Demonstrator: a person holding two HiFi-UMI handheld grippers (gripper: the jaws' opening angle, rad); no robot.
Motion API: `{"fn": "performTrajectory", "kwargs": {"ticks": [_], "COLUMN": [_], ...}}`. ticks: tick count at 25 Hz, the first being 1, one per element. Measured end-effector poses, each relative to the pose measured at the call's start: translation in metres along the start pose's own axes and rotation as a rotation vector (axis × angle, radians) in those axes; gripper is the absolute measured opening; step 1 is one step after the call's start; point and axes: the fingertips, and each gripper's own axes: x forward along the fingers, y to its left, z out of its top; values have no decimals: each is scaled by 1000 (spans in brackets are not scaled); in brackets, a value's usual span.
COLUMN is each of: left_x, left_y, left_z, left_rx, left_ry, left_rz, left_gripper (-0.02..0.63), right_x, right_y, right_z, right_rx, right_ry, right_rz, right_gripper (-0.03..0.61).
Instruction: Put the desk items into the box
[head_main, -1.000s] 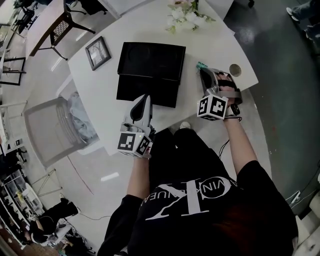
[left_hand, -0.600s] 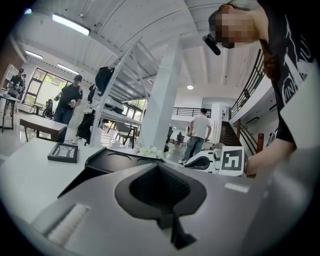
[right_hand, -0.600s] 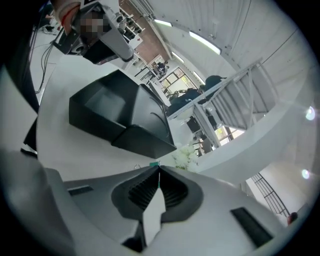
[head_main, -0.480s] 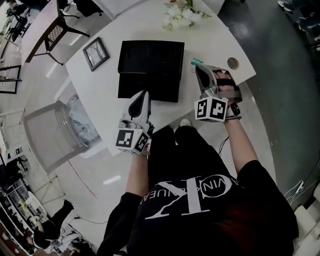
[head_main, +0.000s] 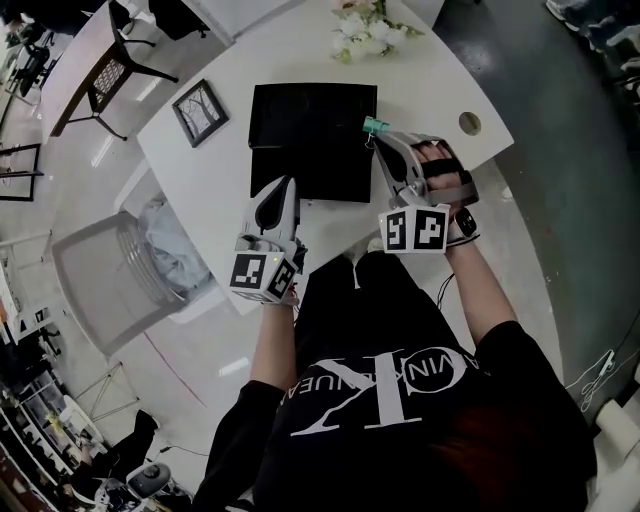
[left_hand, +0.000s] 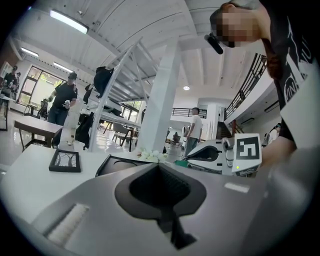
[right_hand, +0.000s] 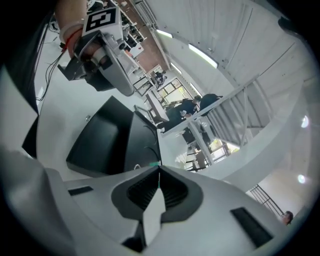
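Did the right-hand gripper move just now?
Yes. The right gripper, gripping a small teal-tipped item, has swung left, away from the round desk hole, to the open black box's right edge.

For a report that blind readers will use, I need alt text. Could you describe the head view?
Seen from above, a person's right gripper holds a small teal item at the right edge of an open black box on a white table. The left gripper, shut and empty, hovers by the box's near edge. A picture frame and flowers lie beyond.
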Motion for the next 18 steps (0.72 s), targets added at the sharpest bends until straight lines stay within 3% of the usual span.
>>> {"fn": "performTrajectory", "kwargs": {"ticks": [8, 18], "left_x": [-7, -23], "left_y": [24, 45], "left_z": [4, -10], "left_rx": [-9, -51], "left_ry": [0, 31], "left_rz": [23, 70], "left_gripper": [9, 9], "right_x": [1, 8], "right_y": [12, 40], "right_z": [57, 95], "right_rx": [-62, -97], "right_ry": [-104, -185], "right_rz": [38, 122], "right_gripper": [18, 18]}}
